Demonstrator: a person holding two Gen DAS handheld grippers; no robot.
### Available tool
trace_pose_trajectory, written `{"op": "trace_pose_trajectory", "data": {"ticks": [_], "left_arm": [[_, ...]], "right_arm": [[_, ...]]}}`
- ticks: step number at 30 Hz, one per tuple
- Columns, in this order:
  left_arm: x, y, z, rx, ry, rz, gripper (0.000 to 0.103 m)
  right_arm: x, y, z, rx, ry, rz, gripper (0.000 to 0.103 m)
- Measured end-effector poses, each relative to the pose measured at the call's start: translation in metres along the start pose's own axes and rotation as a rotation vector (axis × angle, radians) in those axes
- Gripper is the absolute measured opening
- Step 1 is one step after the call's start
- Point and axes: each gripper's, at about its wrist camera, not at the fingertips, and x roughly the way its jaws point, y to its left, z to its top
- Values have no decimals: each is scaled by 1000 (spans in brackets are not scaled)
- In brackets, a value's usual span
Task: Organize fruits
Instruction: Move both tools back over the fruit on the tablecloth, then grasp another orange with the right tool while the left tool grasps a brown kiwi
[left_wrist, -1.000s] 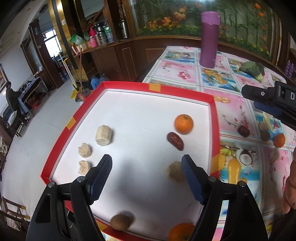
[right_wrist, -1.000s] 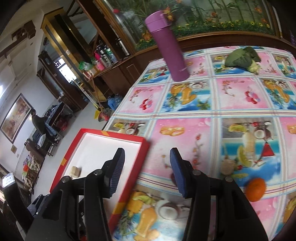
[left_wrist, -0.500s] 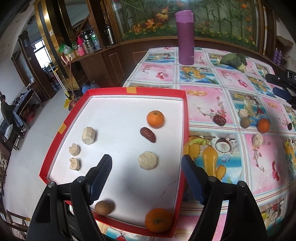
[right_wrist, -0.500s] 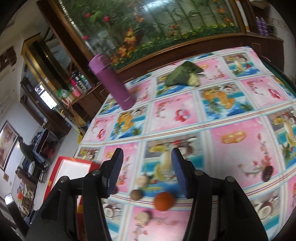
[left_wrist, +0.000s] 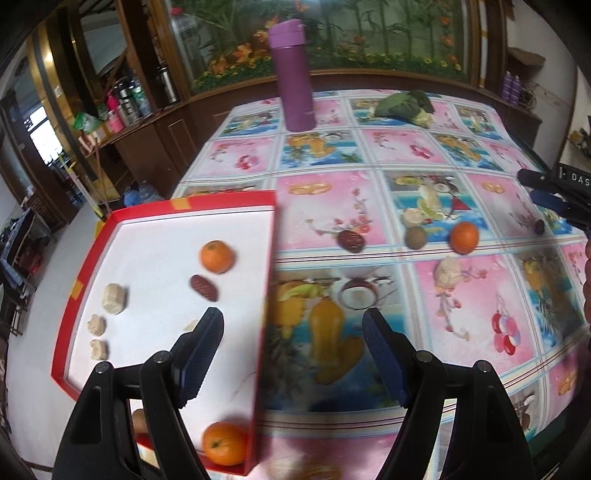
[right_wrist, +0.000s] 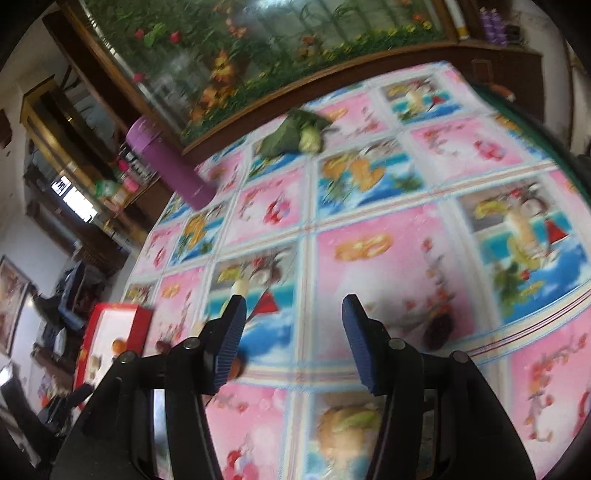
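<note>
A red tray (left_wrist: 266, 266) with a white floor holds two oranges (left_wrist: 217, 256), a date (left_wrist: 203, 287) and several beige chunks (left_wrist: 115, 298). My left gripper (left_wrist: 291, 354) hangs open and empty over the tray's right rim. On the tablecloth beyond lie a date (left_wrist: 350, 240), a kiwi (left_wrist: 416, 237), an orange (left_wrist: 464, 237), a beige piece (left_wrist: 448, 271) and a small dark fruit (left_wrist: 540, 226). My right gripper (right_wrist: 293, 332) is open and empty above the cloth. The dark fruit (right_wrist: 437, 330) lies just right of its right finger.
A tall purple bottle (left_wrist: 291, 74) and a leafy green vegetable (left_wrist: 404, 105) stand at the far side of the table. The right gripper (left_wrist: 528, 184) shows at the right edge of the left wrist view. A wooden cabinet runs behind the table.
My left gripper has swung right, from over the tray's middle to its right rim. My right gripper has travelled right across the table, and the dark fruit now lies close beside it.
</note>
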Motion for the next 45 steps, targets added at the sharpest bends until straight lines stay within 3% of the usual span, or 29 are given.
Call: {"op": "trace_pose_trajectory", "data": {"ticks": [3, 6, 21, 27, 30, 41, 45], "left_arm": [[7, -12, 7, 30, 12, -12, 77], [10, -16, 15, 25, 14, -15, 77], [23, -17, 21, 23, 36, -29, 77], [29, -21, 23, 28, 54, -50, 77], [30, -25, 29, 31, 54, -63, 77], [53, -54, 50, 44, 82, -139, 77], [63, -61, 55, 24, 98, -172, 77]], "right_arm": [[15, 16, -13, -39, 86, 82, 56], [25, 38, -26, -111, 123, 102, 56], [57, 62, -48, -186, 134, 3, 55], [61, 66, -51, -229, 120, -10, 37], [60, 69, -53, -245, 123, -14, 35], [38, 19, -27, -14, 59, -75, 35], [32, 6, -18, 37, 48, -61, 35]]}}
